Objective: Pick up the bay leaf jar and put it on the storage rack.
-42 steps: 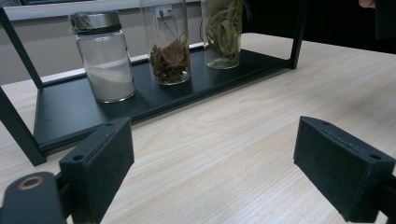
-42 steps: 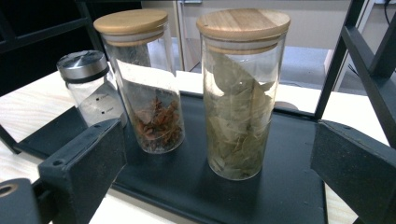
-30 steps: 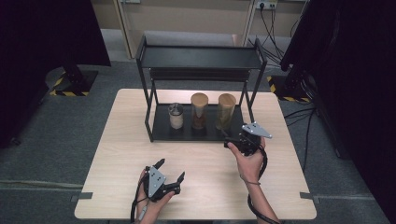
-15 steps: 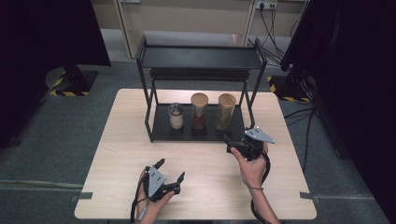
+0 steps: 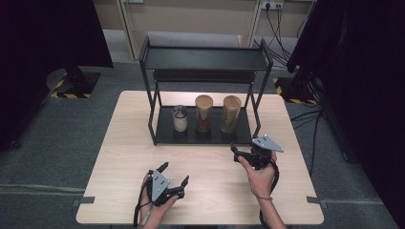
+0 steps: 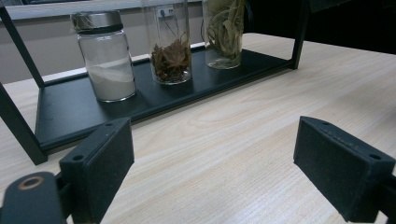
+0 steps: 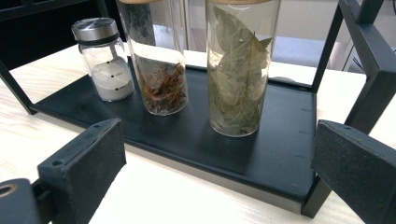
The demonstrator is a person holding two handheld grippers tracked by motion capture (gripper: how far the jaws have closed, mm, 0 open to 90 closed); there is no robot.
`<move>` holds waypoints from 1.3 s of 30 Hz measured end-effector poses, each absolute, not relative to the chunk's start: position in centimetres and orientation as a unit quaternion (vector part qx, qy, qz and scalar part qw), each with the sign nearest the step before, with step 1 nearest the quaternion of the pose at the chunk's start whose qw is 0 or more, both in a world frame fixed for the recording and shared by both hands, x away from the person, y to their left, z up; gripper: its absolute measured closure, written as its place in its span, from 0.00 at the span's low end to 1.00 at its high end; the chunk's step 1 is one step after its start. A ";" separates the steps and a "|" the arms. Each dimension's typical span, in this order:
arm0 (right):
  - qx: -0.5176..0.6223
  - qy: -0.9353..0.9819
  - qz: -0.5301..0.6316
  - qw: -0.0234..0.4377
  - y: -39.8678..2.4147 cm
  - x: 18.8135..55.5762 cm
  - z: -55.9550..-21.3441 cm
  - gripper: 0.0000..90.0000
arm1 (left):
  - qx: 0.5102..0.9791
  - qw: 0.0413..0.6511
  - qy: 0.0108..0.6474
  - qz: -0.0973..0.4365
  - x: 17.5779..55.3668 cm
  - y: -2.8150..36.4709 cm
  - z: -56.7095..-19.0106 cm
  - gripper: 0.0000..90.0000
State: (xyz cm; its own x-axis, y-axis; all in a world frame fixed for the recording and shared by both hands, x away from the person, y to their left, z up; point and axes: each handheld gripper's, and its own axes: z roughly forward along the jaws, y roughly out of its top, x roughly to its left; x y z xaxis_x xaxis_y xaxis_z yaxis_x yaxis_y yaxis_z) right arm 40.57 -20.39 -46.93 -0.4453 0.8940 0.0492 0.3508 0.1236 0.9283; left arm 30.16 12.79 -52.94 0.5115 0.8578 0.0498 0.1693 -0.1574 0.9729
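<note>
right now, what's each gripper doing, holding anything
left gripper: open, holding nothing
right gripper: open, holding nothing, facing the jar of leaves

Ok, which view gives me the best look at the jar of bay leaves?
The right gripper view: the jar of bay leaves stands close, its leaves sharp. The left gripper view shows it farther off, top cropped. The high view shows it small, with its wooden lid.
</note>
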 end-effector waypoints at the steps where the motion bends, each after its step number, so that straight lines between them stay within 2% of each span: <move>1: 0.447 0.696 0.488 0.278 -20.4 40.5 -47.0 0.04 | 0.688 0.531 0.373 0.324 30.2 12.8 -52.9 0.13; 39: 0.446 0.701 0.483 0.278 -22.7 36.9 -48.5 0.04 | 0.685 0.533 0.377 0.323 30.2 12.8 -53.0 0.13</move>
State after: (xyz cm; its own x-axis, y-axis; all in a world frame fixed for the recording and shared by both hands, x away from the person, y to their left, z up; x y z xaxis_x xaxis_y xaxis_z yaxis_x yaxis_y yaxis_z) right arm 36.95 -22.70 -48.51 -0.4489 0.8926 0.0408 0.3569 0.1373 0.9240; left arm 30.18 12.83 -52.95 0.5065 0.8613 0.0404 0.1727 -0.1472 0.9739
